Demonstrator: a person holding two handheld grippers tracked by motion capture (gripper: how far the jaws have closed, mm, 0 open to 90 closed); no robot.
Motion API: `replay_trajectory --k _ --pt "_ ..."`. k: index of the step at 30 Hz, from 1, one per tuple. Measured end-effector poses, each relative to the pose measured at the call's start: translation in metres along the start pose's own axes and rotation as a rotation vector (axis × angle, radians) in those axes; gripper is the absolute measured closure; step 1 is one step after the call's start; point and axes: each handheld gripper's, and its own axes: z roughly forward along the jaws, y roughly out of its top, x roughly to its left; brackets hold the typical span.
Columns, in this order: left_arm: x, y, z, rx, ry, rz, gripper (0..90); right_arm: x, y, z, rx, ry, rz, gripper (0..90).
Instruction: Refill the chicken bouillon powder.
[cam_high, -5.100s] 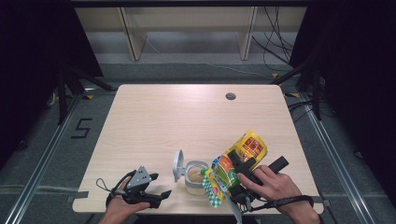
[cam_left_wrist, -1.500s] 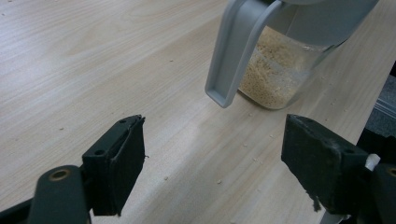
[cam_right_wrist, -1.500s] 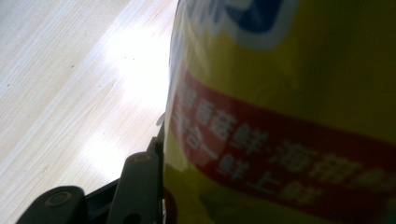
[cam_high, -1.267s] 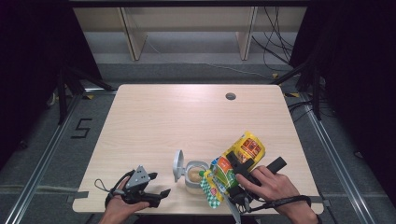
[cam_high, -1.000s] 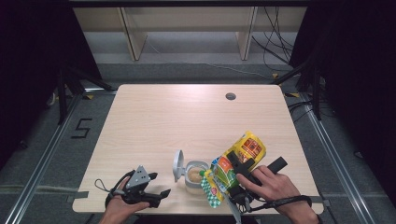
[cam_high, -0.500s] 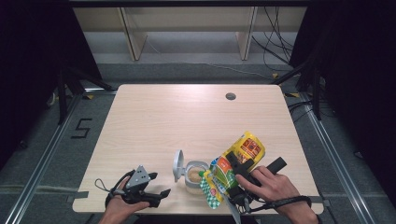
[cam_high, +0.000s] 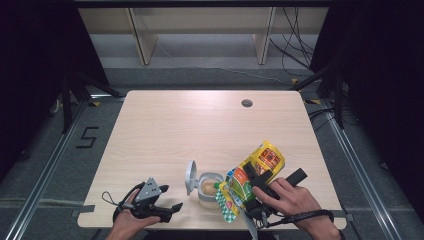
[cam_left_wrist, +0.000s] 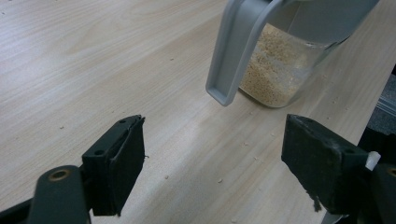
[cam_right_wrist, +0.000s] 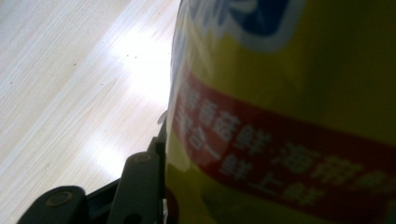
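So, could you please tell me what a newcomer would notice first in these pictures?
The bright yellow pouch stands out most, gripped in the right gripper near the table's front right and tilted toward the clear jar. That jar, partly filled with pale granules and with its grey lid flipped open, sits at the front edge. The left gripper rests open on the wood beside it.

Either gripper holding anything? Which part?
Right gripper is clamped on the yellow pouch, around its middle. Left gripper is open, nothing between its jaws.
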Motion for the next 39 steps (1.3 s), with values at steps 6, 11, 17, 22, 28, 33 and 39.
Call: replay_trajectory --k 6,11,17,22,28,33,39 --pt "0.0004 0.0004 -0.0010 0.010 0.002 0.008 20.8 0.0009 -0.0006 -0.0001 0.002 -0.016 0.002 59.7" --pt "0.0025 0.0009 -0.0015 0.003 -0.004 0.036 20.8 -0.0006 -0.0015 0.0006 0.003 -0.018 -0.015 59.8" --pt "0.0016 0.0011 -0.0015 0.012 0.002 0.032 20.8 0.0008 -0.0013 0.0006 0.000 0.000 0.004 60.0" --pt "0.0005 0.0003 -0.0011 0.012 0.001 0.009 20.8 0.0010 -0.0026 0.0001 0.005 -0.017 0.007 60.0" --pt "0.0018 0.0010 -0.0016 0.012 0.001 0.032 20.8 0.0005 -0.0017 -0.0006 0.003 -0.016 0.005 60.0" --pt "-0.0001 0.0006 -0.0002 0.005 0.001 0.001 20.7 -0.0001 -0.0034 -0.0019 0.002 -0.024 0.013 60.0" --pt "0.0028 0.0007 -0.0022 0.013 0.004 0.035 20.7 -0.0006 -0.0030 -0.0012 0.004 -0.018 0.004 60.0"
